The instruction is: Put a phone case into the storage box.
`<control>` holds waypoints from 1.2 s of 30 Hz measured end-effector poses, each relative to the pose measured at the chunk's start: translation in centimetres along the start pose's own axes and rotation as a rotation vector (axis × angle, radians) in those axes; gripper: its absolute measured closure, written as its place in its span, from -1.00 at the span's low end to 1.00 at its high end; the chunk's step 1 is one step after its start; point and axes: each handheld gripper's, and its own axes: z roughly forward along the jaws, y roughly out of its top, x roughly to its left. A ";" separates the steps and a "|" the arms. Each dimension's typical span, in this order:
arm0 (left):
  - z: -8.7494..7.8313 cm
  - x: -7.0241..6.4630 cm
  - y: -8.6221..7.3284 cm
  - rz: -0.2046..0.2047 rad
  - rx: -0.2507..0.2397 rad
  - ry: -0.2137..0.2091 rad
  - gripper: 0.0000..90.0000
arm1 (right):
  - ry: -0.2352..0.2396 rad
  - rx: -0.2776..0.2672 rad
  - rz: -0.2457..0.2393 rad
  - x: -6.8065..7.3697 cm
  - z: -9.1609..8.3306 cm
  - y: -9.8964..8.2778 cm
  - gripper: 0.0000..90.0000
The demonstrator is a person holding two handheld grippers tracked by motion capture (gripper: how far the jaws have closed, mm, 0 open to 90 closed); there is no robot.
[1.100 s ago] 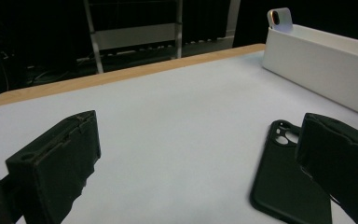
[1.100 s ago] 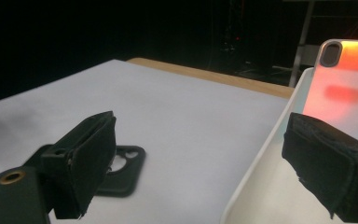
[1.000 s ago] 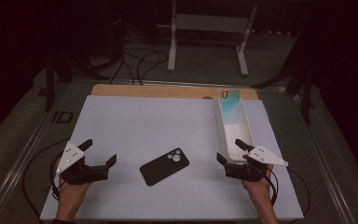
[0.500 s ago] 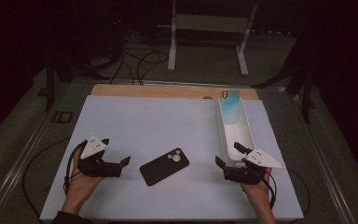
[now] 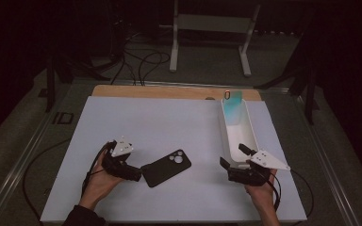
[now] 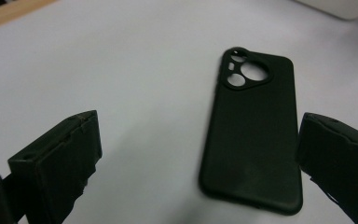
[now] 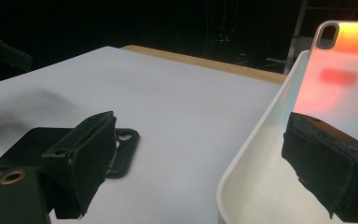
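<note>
The black phone case (image 6: 254, 140) lies flat; the left gripper (image 5: 134, 175), jaws spread, should straddle its near edge squarely.

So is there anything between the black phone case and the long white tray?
No, nothing. In the high view, only bare white table lies between the black phone case and the white tray. The right gripper sits at the tray's near end.

Dim surroundings, lit table, soft blur
</note>
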 end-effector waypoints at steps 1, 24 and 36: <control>0.3 -0.2 0.0 0.004 0.006 -0.003 -0.97 | -0.001 0.001 0.000 0.0 0.0 0.0 -0.77; 5.9 -3.4 -0.6 0.065 0.158 -0.106 -0.97 | -0.007 0.004 0.006 -0.2 0.0 -0.2 -0.77; 6.6 -3.6 -1.2 0.048 0.240 -0.073 -0.88 | -0.013 0.009 0.008 -0.2 0.1 -0.4 -0.77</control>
